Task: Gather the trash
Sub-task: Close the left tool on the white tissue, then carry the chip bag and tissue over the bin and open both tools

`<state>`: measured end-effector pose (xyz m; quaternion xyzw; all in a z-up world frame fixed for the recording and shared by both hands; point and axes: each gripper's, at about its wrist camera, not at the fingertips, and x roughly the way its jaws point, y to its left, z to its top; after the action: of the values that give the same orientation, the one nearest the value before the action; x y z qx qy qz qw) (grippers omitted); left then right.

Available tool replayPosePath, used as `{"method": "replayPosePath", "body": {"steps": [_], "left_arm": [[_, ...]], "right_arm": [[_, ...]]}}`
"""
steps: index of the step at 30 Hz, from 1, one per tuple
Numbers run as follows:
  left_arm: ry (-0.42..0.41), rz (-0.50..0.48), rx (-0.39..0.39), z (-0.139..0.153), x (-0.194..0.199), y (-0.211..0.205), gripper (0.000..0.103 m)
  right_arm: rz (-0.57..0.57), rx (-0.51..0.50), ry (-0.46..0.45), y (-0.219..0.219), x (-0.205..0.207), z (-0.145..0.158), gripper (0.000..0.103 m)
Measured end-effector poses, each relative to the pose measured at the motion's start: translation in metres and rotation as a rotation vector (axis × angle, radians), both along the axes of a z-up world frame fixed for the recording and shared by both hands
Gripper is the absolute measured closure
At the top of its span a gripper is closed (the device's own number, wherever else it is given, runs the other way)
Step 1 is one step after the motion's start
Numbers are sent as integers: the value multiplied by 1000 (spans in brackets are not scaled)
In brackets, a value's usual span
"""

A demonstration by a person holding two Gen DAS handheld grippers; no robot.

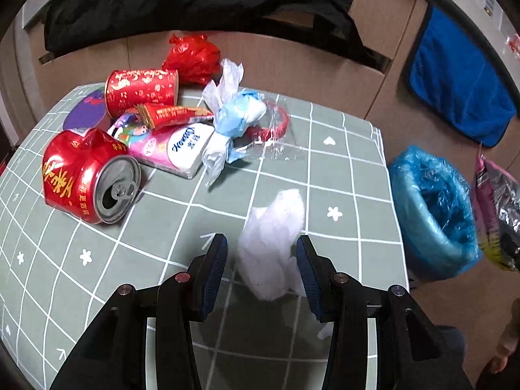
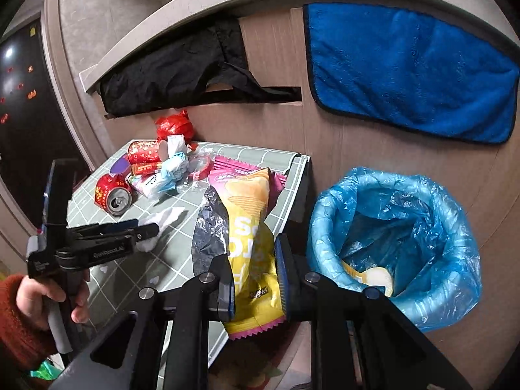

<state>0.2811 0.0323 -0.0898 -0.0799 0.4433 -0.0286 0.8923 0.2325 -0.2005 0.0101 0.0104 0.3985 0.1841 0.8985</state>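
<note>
Nearest in the right wrist view, one chip bag (image 2: 250, 247) is clamped between the fingers of the right gripper (image 2: 255, 284). The bag is yellow with pink serrated ends and a silver lining showing at its torn side, and it is held in the air between the surface (image 2: 169, 261) and the bin (image 2: 419, 227). One bin is seen, lined with a blue plastic bag, standing on the floor just beside the surface.

In the left wrist view, the fingers of the left gripper (image 1: 261, 248) are set partly apart around one crumpled white tissue (image 1: 273, 243) lying on the green checked surface; whether the pads press on it cannot be told. The left gripper is carried by a hand (image 2: 39, 292) in a rust-red sleeve.

Farther back, a cluster of trash is gathered: one crushed red can (image 1: 87, 175) on its side with its open top facing the camera, one red paper cup (image 1: 141, 91), one pink tissue pack (image 1: 169, 149), one knotted pale-blue plastic wrap (image 1: 237, 117) and one crumpled red bag (image 1: 191, 57). Behind, one blue towel (image 2: 409, 71) and one black cloth (image 2: 175, 71) are hung on the cabinet.
</note>
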Motion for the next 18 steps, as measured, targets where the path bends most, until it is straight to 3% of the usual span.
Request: {"method": "replayPosePath", "body": {"steps": [3, 5, 7, 18], "left_arm": [[-15, -23, -2, -1, -3, 1, 75], [-19, -30, 14, -1, -4, 0, 77], [-31, -30, 9, 3, -7, 1, 88], [-176, -2, 3, 53, -34, 9, 91]], "right_arm": [[8, 0, -5, 4, -1, 1, 85], [16, -9, -5, 8, 0, 1, 85], [23, -10, -4, 11, 1, 1, 85], [27, -1, -19, 17, 1, 7, 85]]}}
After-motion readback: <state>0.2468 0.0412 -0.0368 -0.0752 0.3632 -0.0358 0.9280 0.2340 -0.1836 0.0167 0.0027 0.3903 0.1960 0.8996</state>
